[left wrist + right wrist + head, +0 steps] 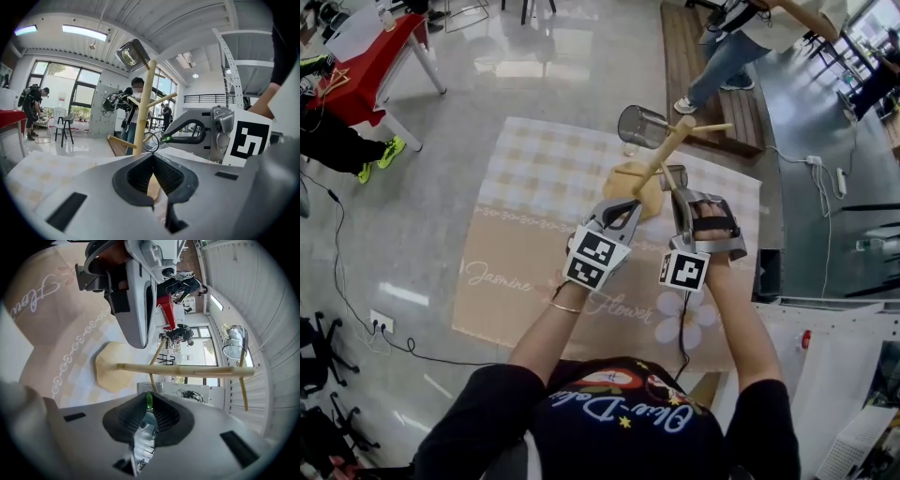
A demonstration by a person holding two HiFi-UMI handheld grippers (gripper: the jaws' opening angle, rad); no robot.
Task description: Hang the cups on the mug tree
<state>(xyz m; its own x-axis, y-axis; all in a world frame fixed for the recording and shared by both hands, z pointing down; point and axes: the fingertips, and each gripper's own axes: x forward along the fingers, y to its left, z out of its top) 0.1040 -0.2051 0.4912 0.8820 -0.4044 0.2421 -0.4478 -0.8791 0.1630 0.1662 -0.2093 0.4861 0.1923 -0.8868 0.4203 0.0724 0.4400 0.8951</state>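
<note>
Two cups in view, one mug tree [664, 155].

Cup 1: a clear glass cup [639, 127] already hangs on a top peg of the tree, mouth tipped outward. Nothing else touches it.

Cup 2: a second glass cup [150, 388] is held in the right gripper [149, 398]. The jaws are clamped on a thin green strip [149, 401] at the cup's side. The cup body sits just past the pad tips. It is close beside the tree's trunk, near a lower peg [153, 376]. Cannot tell whether it touches that peg.

Left gripper [151, 157]: the jaws are closed tip to tip with nothing between the pads. It is low down beside the tree's round wooden base [110, 373], opposite the right gripper. Contact with the base is not resolvable.

The tree stands upright on a beige checked tablecloth [534, 178]. Both grippers converge on it from the person's side.

Background: a red-covered table [366, 66] stands at the far left. A person [741, 42] is walking on the floor beyond the tablecloth.
</note>
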